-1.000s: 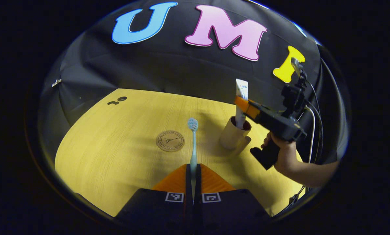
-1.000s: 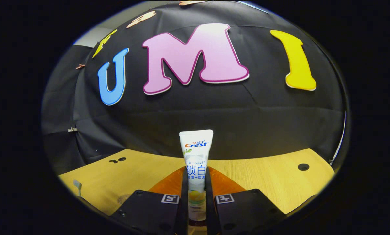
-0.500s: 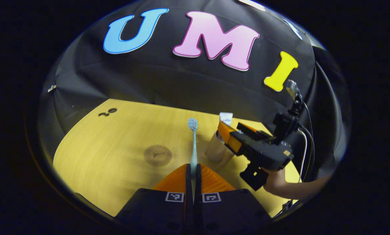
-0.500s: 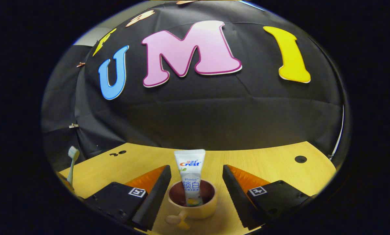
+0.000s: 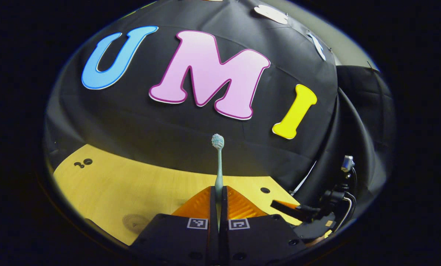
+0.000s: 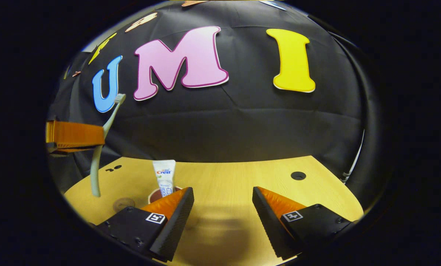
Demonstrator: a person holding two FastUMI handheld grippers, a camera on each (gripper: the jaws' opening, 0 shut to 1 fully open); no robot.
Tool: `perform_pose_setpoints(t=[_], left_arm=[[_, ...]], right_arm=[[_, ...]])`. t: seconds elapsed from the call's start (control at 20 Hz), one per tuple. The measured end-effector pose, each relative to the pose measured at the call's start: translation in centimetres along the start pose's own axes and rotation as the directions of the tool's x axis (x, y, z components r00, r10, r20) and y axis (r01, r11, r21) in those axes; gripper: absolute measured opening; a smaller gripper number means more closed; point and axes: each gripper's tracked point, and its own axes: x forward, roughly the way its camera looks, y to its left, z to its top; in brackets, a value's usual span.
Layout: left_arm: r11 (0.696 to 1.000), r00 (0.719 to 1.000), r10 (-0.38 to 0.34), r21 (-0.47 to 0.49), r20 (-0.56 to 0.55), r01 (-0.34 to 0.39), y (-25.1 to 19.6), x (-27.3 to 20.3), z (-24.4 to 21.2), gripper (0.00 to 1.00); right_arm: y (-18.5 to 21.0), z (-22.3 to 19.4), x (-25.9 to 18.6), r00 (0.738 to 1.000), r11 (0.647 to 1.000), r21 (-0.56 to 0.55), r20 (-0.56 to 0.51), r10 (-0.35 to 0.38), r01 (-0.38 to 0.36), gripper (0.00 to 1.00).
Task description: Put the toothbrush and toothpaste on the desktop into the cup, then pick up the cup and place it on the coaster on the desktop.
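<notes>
The white toothpaste tube (image 6: 164, 177) stands in the brown cup (image 6: 157, 193) at lower left, the right claw (image 6: 223, 199) released, while the left claw (image 5: 218, 192) clenches the pale blue toothbrush (image 5: 218, 162); coaster placement remains.

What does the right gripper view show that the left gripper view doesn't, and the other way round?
Right gripper view: the toothpaste standing in the cup, just beyond the open right gripper.
Left gripper view: a close look at the left gripper shut on the toothbrush, which points up with its bristles on top.
Both: the toothbrush, the coaster lying on the table, and both grippers.
</notes>
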Motion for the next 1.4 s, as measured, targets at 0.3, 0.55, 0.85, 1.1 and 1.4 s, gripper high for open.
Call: perform_pose_setpoints(t=[0.3, 0.55, 0.85, 1.1, 1.4], left_arm=[[0.999, 0.988, -0.04, 0.035, 0.151, 0.035, -0.2, 5.0, -0.1, 0.06], [0.992, 0.971, -0.055, 0.124, 0.233, 0.026, 0.4, 6.8, -3.1, 0.06], [0.988, 0.964, -0.027, 0.153, 0.263, -0.014, 0.9, 7.1, -6.5, 0.07], [0.982, 0.967, -0.004, 0.183, 0.254, -0.043, 1.6, 6.6, -8.5, 0.14], [0.985, 0.982, -0.003, 0.169, 0.19, -0.03, 2.2, 4.6, -10.4, 0.48]], right_arm=[[-1.5, -1.1, -1.3, 0.999, 1.0, -0.026, -0.04, -0.006, 0.005, 0.98], [-1.6, -3.1, -2.3, 0.997, 0.999, -0.04, -0.072, 0.012, -0.015, 0.98], [-1.3, -5.2, -2.2, 0.995, 0.999, -0.037, -0.102, 0.021, -0.025, 0.98], [-0.8, -5.1, -2.1, 0.995, 0.998, -0.047, -0.095, 0.028, -0.032, 0.98], [-0.3, -4.9, -1.8, 0.995, 0.998, -0.049, -0.099, 0.031, -0.036, 0.98]])
